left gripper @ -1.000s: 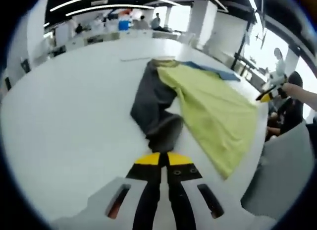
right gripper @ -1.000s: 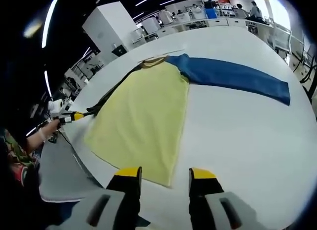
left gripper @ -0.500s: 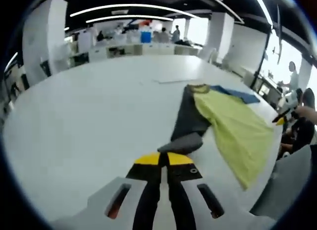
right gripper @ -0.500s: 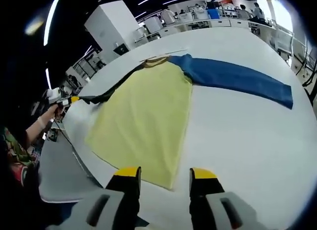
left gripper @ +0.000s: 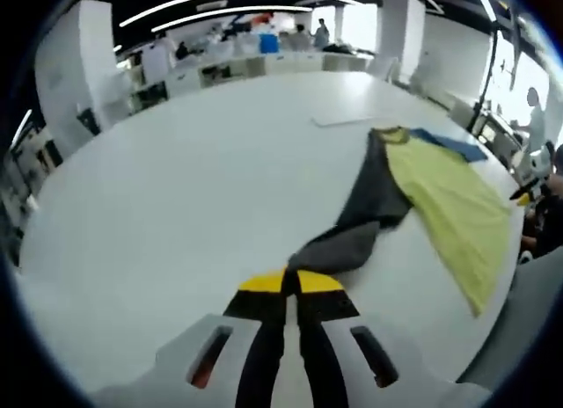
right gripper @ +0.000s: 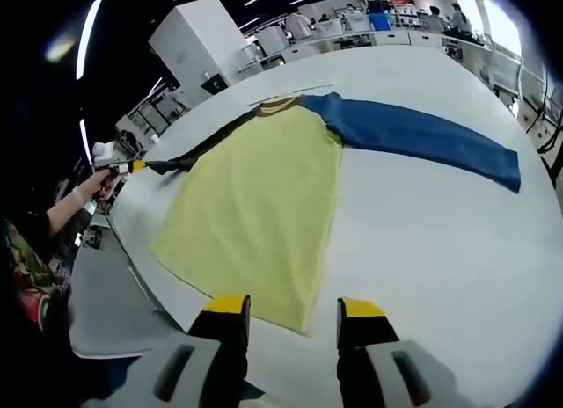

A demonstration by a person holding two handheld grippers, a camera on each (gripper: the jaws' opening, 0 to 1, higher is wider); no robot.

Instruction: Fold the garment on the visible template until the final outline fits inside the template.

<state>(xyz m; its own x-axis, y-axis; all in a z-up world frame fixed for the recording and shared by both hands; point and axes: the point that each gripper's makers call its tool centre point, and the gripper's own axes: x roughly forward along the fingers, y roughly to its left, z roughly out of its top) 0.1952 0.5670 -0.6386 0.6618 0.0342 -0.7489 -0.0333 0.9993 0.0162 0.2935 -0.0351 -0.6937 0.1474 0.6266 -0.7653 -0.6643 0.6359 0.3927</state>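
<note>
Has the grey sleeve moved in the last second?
Yes. The left gripper, shut on the grey sleeve, has drawn it out straight, away from the yellow body on the white table.

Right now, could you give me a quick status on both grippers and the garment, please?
Left gripper shut on the grey sleeve, drawn out over the white table. Right gripper open, off the yellow body. Blue sleeve flat. Nothing in the way.

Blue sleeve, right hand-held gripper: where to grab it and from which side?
Take the blue sleeve at its far free end, the squared cuff, coming in from beyond that end along the sleeve's length. It lies flat and straight on the white table, away from the yellow body, so the cuff is the loose end. The right hand-held gripper is open.
</note>
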